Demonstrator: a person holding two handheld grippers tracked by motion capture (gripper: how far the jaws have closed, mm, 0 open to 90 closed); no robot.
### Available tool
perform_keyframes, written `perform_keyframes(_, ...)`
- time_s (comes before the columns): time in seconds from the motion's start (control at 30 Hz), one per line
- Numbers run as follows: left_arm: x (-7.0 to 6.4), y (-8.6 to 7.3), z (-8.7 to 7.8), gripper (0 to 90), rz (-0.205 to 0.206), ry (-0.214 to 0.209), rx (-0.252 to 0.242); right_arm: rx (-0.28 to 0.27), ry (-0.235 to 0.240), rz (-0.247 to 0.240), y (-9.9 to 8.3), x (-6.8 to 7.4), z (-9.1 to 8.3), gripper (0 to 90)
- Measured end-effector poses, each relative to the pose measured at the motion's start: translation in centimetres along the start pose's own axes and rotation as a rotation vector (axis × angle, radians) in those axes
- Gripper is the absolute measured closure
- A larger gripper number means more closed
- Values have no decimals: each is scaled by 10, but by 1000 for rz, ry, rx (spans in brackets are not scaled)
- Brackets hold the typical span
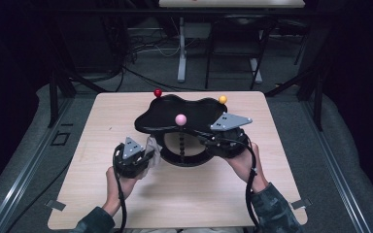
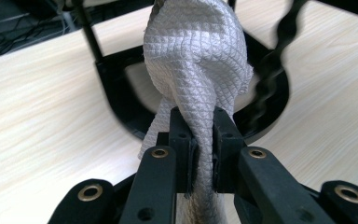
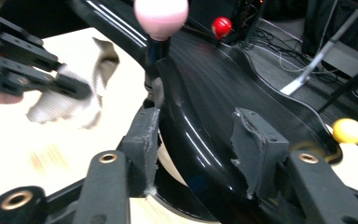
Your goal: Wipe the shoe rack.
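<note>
Gripping a white quilted cloth [image 2: 198, 60], the left gripper [image 1: 135, 156] has both jaws pressed together on a bunched fold of the fabric; in the left gripper view the rest of the cloth balloons up ahead of the pads, in front of a black ring base [image 2: 121, 107] sitting on the wooden table [image 1: 126, 111]. High view puts the cloth [image 1: 151, 145] just left of that base, near the table's centre. Black stand [image 1: 184, 116] — a wavy-edged glossy tray raised on beaded posts above the ring — carries three ball knobs: pink [image 1: 180, 119] at front, red [image 1: 158, 92] at rear left, yellow [image 1: 222, 99] at rear right. Right gripper [image 1: 218, 138] is at the tray's front-right edge; in the right gripper view its jaws stand apart w/ the tray rim [image 3: 200, 107] running between them, pads either side — contact w/ the rim cannot be told. Pink knob [image 3: 161, 16] sits directly ahead, and the left gripper [image 3: 51, 81] w/ cloth appears blurred at upper left. Person's hands and camo sleeves enter from the bottom edge.
</note>
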State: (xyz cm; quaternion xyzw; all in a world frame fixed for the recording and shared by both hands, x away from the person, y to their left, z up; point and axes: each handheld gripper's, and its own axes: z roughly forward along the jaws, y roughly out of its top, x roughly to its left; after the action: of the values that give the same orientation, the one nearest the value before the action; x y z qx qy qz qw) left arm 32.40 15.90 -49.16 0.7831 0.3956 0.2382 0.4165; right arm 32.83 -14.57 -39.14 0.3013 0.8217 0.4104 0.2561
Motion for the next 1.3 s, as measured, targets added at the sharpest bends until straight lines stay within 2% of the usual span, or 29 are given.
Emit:
perform_keyframes(0.27,18,-11,-9,814,-31,22,21,1,-34,56,-10,-16,-12,386)
perform_keyframes(0.47,22,-15,-9,813,-36,26,34,-10,-87,94,-16,-25,-18,339)
perform_keyframes(0.63,26,-17,-8,813,-44,25,51,-33,-108,137,-19,-34,-22,328)
perform_keyframes(0.83,29,-20,-6,813,-48,28,67,-43,-149,150,-21,-41,-22,319)
perform_keyframes(0.9,30,-21,-6,813,-47,28,73,-54,-182,154,-23,-42,-20,311)
perform_keyframes(0.93,30,-21,-5,813,-49,28,74,-56,-184,157,-23,-43,-20,309)
perform_keyframes(1.03,30,-21,-6,812,-52,28,73,-75,-183,165,-25,-43,-20,310)
perform_keyframes(1.1,32,-20,-7,812,-51,30,69,-100,-204,194,-27,-41,-23,300)
perform_keyframes(1.17,33,-20,-8,812,-58,34,64,-117,-199,209,-29,-37,-29,272)
perform_keyframes(1.2,35,-20,-8,812,-56,34,66,-118,-179,214,-30,-36,-32,271)
perform_keyframes(1.3,38,-21,-9,812,-64,43,67,-123,-176,222,-34,-27,-35,261)
